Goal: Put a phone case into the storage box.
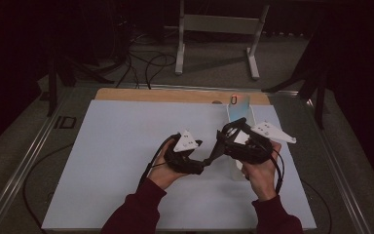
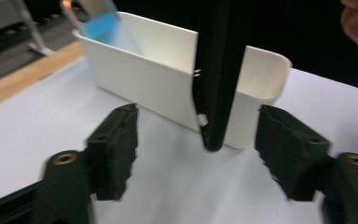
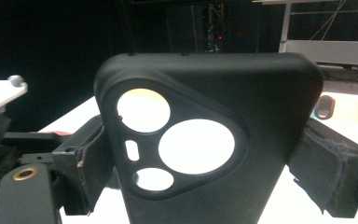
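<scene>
Jaws of your right gripper (image 3: 205,163) are pinching the black phone case (image 3: 209,140) by its two long sides, holding it upright above the tabletop (image 1: 126,161), just before the white bin (image 2: 168,88). Your left gripper (image 2: 200,154) is standing with jaws spread, the case edge (image 2: 219,74) between them untouched, probably so one hand alone is carrying it.

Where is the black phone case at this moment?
The black phone case is clamped between the right gripper jaws, right of centre above the table, beside the white bin.
</scene>
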Available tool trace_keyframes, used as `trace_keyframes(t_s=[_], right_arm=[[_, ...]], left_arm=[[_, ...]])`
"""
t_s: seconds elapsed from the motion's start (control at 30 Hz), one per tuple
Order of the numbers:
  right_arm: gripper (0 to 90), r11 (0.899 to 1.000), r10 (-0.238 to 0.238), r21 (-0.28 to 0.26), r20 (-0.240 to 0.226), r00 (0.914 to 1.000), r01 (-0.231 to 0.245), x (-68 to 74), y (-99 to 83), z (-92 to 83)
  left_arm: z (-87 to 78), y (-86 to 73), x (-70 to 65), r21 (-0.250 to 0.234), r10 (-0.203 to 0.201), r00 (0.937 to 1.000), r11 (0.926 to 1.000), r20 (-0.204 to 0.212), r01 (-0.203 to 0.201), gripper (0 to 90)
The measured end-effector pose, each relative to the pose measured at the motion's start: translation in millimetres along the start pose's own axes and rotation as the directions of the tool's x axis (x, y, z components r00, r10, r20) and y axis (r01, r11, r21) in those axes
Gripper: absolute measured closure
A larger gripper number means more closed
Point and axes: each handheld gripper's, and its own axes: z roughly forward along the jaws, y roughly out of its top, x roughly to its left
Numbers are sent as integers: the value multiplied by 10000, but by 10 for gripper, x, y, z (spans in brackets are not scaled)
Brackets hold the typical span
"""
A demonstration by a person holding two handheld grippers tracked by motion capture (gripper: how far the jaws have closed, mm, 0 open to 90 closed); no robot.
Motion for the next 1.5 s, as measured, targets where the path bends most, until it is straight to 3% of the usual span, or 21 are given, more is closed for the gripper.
trace_keyframes(t_s=[0.17,0.43,0.73,0.87,1.3,1.5], right_arm=[[142,9999,53,-104,81,10000,-52,-47,54,14],[142,9995,172,-271,354,9992,-162,-125,95,57],[142,9992,196,-361,682,9975,-172,-218,131,77],[142,9989,263,-410,812,9964,-231,-264,156,77],[143,9986,315,-471,1349,9904,-253,-399,180,117],[143,9986,333,-455,1672,9854,-260,-467,195,156]], left_arm=[[-101,-44,96,-5,-288,9977,9996,-612,288,148],[-266,-111,238,-190,-614,9927,9980,-1038,598,19],[-414,-230,290,-199,-365,9909,9992,-1297,342,0],[-512,-304,331,-312,-401,9871,9989,-1547,357,0],[-822,-541,474,-345,-422,9671,9988,-2509,346,0],[-1005,-689,550,-454,-652,9500,9975,-3055,539,0]])
